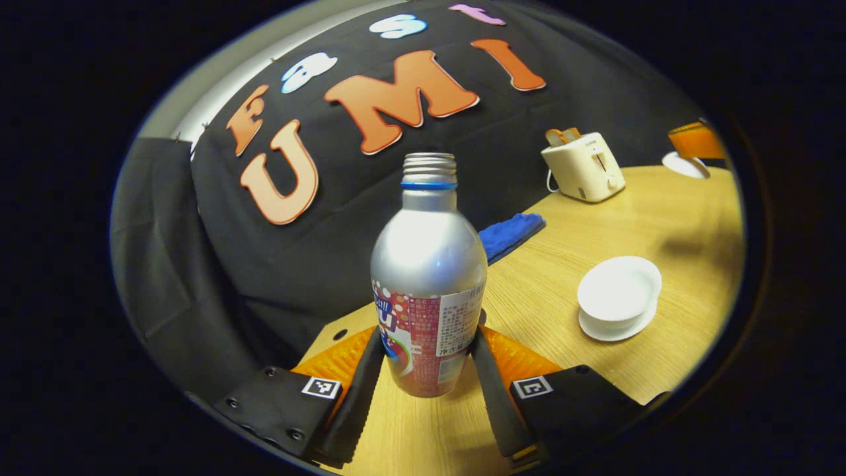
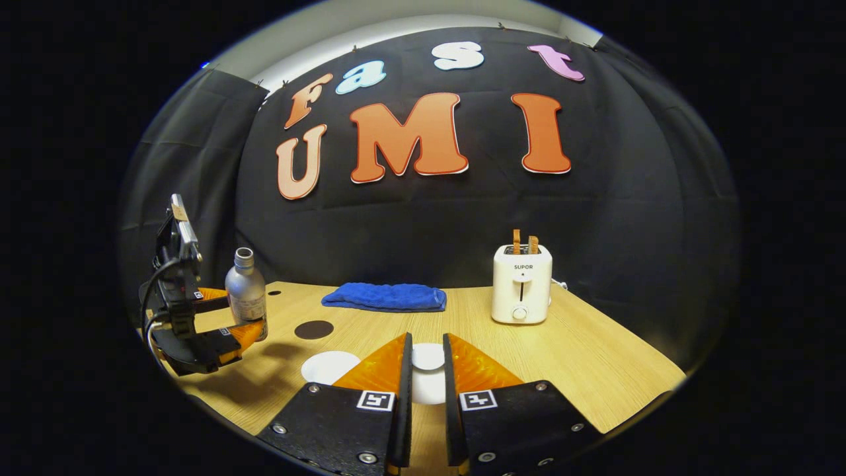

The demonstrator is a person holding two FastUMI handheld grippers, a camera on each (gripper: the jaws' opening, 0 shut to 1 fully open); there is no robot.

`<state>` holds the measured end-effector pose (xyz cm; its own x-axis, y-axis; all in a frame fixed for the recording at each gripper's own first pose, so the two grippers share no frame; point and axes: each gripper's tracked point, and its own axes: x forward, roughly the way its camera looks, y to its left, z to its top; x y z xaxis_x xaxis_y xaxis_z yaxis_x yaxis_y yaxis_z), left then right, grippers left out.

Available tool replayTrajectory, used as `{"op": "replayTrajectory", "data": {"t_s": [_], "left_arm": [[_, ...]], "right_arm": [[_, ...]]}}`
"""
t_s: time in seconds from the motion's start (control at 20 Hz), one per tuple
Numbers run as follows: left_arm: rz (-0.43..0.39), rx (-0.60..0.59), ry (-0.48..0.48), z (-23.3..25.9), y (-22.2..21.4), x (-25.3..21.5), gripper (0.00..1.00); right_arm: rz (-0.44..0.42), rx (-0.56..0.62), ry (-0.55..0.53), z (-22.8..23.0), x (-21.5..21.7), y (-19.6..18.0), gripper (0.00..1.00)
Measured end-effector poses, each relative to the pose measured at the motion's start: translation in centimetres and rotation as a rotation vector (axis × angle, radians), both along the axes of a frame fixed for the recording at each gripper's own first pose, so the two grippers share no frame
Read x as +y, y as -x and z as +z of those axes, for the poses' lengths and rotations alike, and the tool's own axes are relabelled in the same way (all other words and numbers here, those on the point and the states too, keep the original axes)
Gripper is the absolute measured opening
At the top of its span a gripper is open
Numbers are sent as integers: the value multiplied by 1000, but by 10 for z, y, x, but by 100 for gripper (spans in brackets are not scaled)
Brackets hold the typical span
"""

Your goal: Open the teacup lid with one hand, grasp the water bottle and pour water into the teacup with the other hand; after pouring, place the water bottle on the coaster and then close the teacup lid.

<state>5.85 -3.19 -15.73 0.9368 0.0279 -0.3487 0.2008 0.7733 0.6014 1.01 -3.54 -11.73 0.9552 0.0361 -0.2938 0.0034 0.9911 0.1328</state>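
Observation:
My left gripper (image 1: 428, 334) is shut on the lower body of a silver water bottle (image 1: 426, 264), which stands upright with no cap. The right gripper view has the same bottle (image 2: 246, 291) and left gripper (image 2: 246, 318) at the table's left side. The white teacup (image 1: 619, 297) sits open on its saucer to the right of the bottle, also seen as a white disc (image 2: 329, 365). My right gripper (image 2: 426, 338) is shut on the white teacup lid (image 2: 429, 370). A dark round coaster (image 2: 314, 329) lies between bottle and teacup.
A white toaster (image 2: 521, 284) with two slices in it stands at the back right of the wooden table (image 2: 595, 357). A folded blue cloth (image 2: 385, 297) lies along the back edge. The left table edge is close to the bottle.

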Motion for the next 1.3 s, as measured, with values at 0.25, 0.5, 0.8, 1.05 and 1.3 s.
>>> {"op": "replayTrajectory", "data": {"t_s": [0.25, 0.5, 0.8, 1.05, 1.3], "left_arm": [[-93, -11, -239, -7, -1, -15, 76], [-154, 8, -401, -14, -7, -19, 80], [-212, 33, -609, -20, -10, -7, 76], [-256, 29, -747, -19, -16, -4, 80], [-325, 11, -867, -14, -24, -13, 80]], "right_arm": [[-11, -11, 9, 2, -8, 4, 22], [-20, -27, 0, 5, -17, 10, 22], [-40, -32, 14, 5, -29, 14, 22], [-28, -24, 36, 0, -28, 11, 22], [-11, -44, 50, 6, -24, 11, 22]]}}
